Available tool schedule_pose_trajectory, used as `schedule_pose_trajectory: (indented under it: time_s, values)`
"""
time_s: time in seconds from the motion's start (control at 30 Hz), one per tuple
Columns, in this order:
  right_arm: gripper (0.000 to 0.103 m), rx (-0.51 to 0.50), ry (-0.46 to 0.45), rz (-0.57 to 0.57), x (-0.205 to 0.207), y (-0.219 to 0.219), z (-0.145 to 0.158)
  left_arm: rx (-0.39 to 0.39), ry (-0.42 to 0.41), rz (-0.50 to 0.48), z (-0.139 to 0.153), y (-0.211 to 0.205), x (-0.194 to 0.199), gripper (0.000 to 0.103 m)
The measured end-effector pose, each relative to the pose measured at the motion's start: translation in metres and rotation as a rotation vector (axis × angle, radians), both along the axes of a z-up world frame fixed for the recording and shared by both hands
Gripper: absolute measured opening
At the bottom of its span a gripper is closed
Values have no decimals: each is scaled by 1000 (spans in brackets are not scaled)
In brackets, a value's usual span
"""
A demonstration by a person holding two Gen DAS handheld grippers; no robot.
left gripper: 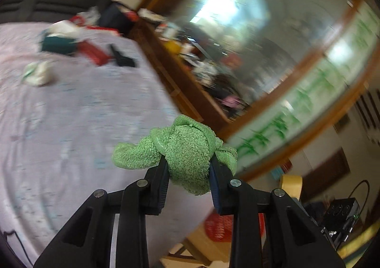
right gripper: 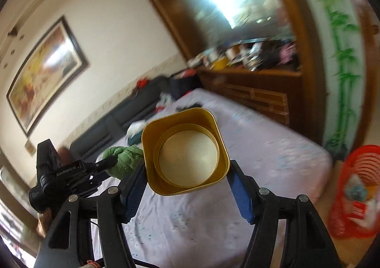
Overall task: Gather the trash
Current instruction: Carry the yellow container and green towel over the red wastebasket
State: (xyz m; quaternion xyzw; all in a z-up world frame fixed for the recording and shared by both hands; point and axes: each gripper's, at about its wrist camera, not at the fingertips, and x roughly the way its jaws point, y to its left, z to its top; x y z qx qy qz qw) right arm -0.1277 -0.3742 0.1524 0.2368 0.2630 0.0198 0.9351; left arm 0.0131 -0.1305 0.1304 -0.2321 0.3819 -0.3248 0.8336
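A bed (right gripper: 273,149) with a pale lilac printed sheet fills the room below a cream wall (right gripper: 114,30), where a dark-framed painting (right gripper: 45,73) hangs above a dark padded headboard (left gripper: 47,4). Along the bed's far edge runs a cluttered wooden dresser (right gripper: 256,80) with a large wood-framed mirror (left gripper: 249,30) reflecting bright light. Beside it stands a frosted panel with green bamboo (right gripper: 342,54).

My left wrist camera looks along its fingers, angled down over the bed (left gripper: 71,113) toward the mirrored dresser (left gripper: 237,54). My right wrist camera sits further from that dresser (right gripper: 249,65), facing it across the bed (right gripper: 261,149). Both views share bed, dresser and green towel (left gripper: 180,149) (right gripper: 123,158).
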Motion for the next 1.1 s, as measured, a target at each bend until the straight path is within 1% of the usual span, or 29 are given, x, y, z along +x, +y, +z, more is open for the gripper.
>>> schedule_pose_trajectory:
  time_s: [0.1,0.17,0.23,0.37,0.53,0.63,0.77,0.97,1.1]
  values:
    - [71,-1,-22,-73,-29,-20,14,-33,-13,-88,13,-29,-15,29]
    - [71,8,-42,-122,-50,-37,25,-35,-29,-127,18,-44,-27,29]
    - [71,7,-55,-170,-68,-48,32,-36,-34,-170,20,-57,-35,29]
    - [71,14,-57,-228,-93,-58,37,-42,-22,-267,19,-81,-56,29]
    - [71,31,-70,-288,-118,-65,38,-36,-24,-324,18,-93,-71,29]
    - [71,45,-62,-309,-120,-76,36,-44,-17,-358,18,-100,-76,29]
    - [71,36,-62,-342,-130,-83,38,-43,-18,-402,15,-109,-84,29]
    - [71,42,-75,-380,-146,-90,41,-56,1,-432,8,-109,-89,29]
    - [71,38,-74,-398,-152,-95,42,-46,3,-458,5,-114,-95,29]
